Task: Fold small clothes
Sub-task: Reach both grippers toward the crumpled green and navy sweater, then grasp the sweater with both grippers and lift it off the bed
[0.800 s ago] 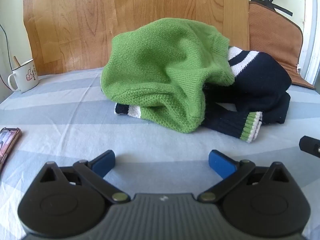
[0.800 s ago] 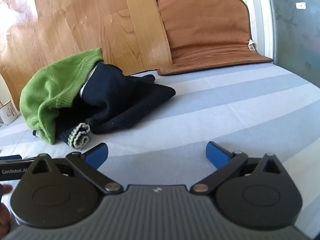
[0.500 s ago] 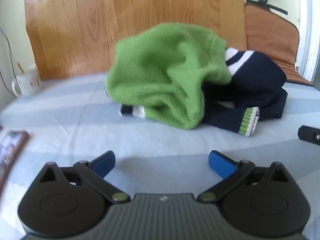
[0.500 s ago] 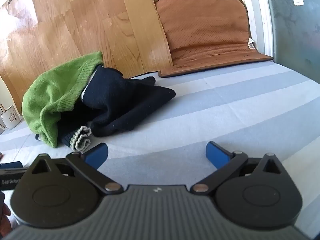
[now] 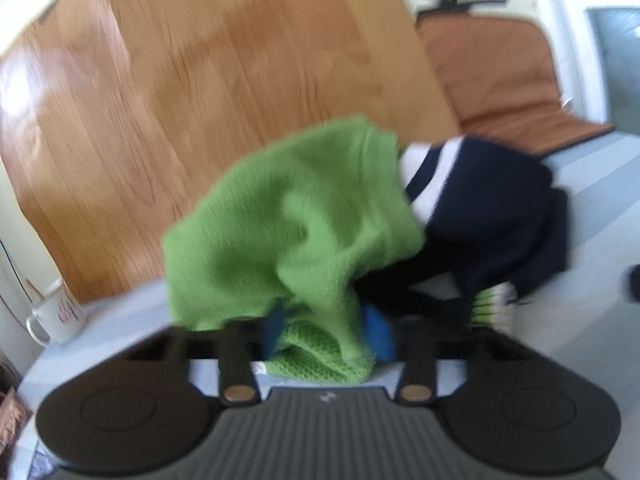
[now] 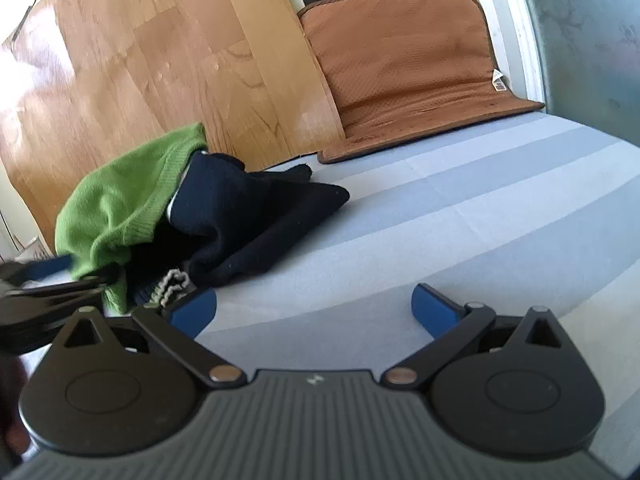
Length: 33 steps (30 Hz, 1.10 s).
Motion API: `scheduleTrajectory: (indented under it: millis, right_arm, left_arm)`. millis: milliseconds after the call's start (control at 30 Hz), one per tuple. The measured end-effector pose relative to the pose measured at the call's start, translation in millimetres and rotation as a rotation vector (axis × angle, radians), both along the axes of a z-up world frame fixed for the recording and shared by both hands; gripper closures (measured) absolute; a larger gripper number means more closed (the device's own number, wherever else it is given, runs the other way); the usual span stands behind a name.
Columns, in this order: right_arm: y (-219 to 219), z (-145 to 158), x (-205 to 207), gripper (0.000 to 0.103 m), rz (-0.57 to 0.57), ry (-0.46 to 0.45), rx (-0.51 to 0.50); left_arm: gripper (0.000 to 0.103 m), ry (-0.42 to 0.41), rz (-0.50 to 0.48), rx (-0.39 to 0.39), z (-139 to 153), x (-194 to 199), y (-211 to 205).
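1. Behind everything a wooden panel [image 6: 168, 64] is seen leaning against a pale wall, with a brown mat [image 6: 404, 64] propped beside it.
2. Blue and grey stripes are shown on the sheet of the bed [image 6: 460, 216] that carries the clothes.
3. A green knitted sweater [image 5: 296, 216] is heaped on the bed, draped over a dark navy garment [image 5: 492, 220] with white stripes; the two are touching and partly tangled.
4. The left tongs [image 5: 326, 330] are closed on the sweater's lower fold, green knit being pinched between the blue pads [image 5: 378, 334]. This view is blurred.
5. The right tongs [image 6: 314, 308] are held wide apart above bare sheet, just beside the navy garment's ribbed cuff [image 6: 172, 286], gripping nothing.
6. A white mug [image 5: 60, 314] is seen at the far left of the bed, near the wall.
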State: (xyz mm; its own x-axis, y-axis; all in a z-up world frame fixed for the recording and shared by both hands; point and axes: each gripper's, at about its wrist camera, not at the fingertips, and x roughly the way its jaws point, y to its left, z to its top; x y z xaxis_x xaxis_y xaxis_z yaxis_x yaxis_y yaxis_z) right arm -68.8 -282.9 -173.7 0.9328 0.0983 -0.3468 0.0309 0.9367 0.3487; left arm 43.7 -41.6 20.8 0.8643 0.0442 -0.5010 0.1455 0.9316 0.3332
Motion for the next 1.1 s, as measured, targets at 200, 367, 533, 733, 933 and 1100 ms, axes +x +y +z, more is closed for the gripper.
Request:
scheduleTrajectory:
  millis: [200,367,533,733,933,1100]
  right_arm:
    - [-9.9,10.7,2.5,0.059,0.122,-0.039,0.038]
    - [4.4,63.7,17.2,0.059,0.242,-0.201,-0.139]
    - [54.1,77.3,59.5,0.059,0.380,-0.228,-0.359]
    - [119.3,51.8,70.1,0.045,0.425,-0.344,-0.879]
    - [138.5,25.4,79.8,0.033,0.484,-0.463,-1.253]
    - [148.9,15.4,79.4,0.031,0.574,-0.488,-1.406]
  left_arm:
    - [0.095,-0.090,0.026,-0.208,32.9,-30.3,60.2]
    - [0.095,-0.163,0.164,-0.399,65.1,-65.8,151.0]
    - [0.095,-0.132,0.228,-0.443,53.1,-58.8,185.0]
    - [0.095,-0.155,0.203,-0.468,45.4,-60.5,196.2]
    - [0.095,-0.184,0.205,-0.489,49.1,-66.8,200.3]
    - [0.095,-0.210,0.209,-0.495,64.0,-67.1,203.6]
